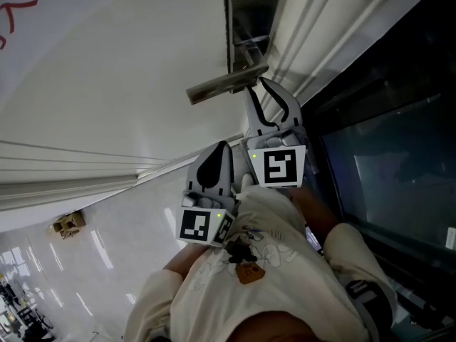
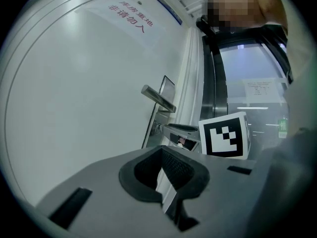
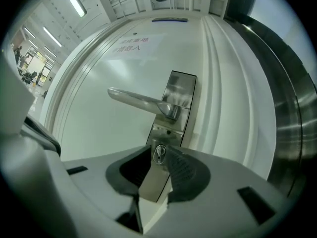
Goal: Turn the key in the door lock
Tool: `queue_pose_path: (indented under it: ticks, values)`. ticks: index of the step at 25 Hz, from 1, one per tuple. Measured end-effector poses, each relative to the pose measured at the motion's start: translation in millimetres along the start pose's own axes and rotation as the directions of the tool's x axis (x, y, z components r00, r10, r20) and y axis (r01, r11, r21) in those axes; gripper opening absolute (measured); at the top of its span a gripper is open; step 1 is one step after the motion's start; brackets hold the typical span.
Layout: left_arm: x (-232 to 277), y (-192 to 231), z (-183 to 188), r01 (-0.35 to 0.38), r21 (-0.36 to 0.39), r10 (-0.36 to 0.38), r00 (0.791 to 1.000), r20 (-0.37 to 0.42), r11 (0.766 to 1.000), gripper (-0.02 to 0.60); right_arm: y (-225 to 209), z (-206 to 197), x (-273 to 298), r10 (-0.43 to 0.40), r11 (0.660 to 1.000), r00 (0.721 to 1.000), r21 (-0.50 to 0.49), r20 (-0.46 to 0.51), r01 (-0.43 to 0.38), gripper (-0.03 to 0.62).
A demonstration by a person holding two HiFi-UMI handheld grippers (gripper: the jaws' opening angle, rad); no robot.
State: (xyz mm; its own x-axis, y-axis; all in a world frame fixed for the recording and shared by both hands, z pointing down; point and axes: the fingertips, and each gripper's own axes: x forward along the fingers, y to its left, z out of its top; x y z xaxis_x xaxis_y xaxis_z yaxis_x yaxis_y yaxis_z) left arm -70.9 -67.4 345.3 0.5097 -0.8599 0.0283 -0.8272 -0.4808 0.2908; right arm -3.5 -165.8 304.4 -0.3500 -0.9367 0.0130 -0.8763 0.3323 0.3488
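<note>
**A:** What's in front of us?

**B:** A white door (image 1: pixel 107 84). On it is a tall metal plate (image 3: pixel 179 95). Its handle (image 3: pixel 138 102) sticks out toward nine o'clock. The lock (image 3: pixel 158 153) sits at six o'clock from the handle's pivot.

**A:** And the key?

**B:** Only a small bright stub shows in the lock's slot. I take that for the key, but it is too small to be sure.

**A:** What are the grippers doing?

**B:** The right gripper (image 3: pixel 156 175) points straight at the lock. Its jaws stand apart with the lock showing in the gap, and the pads press on nothing. The left gripper (image 2: pixel 161 170) hangs back at about seven o'clock from the right one. Its jaws are also parted and empty.

**A:** So which step is this?

**B:** I'd say lining up on the key. The frames give no sign that it has been turned. The next move calls for closing squarely on that stub, then rolling the wrist without slipping off.

**A:** Any writing?

**B:** There's a sign (image 2: pixel 126 15) at eleven o'clock from the plate, with red Chinese characters. The lower line looks like 非请勿入 and the upper one is too blurred to read. A blue strip (image 2: pixel 170 11) above it is unreadable, and so is a paper notice (image 2: pixel 260 89) on the glass.
</note>
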Motion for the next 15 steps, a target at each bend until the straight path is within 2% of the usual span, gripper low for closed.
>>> queue_pose_path:
  ticks: [8,13,15]
  values:
    - [5,4,0,-0.006,0.011,0.006,1.0,-0.008,1.0,0.003,-1,0,11,0.003,0.999,1.0,0.032,0.002,-0.003,0.093]
    - [4,6,0,-0.015,0.007,0.015,1.0,-0.01,1.0,0.003,-3,-2,13,-0.014,1.0,1.0,0.009,-0.013,0.014,0.021]
    - [5,7,-1,-0.015,0.005,0.015,1.0,-0.011,1.0,0.003,-4,-3,13,-0.017,1.0,1.0,0.01,-0.017,0.018,0.018]
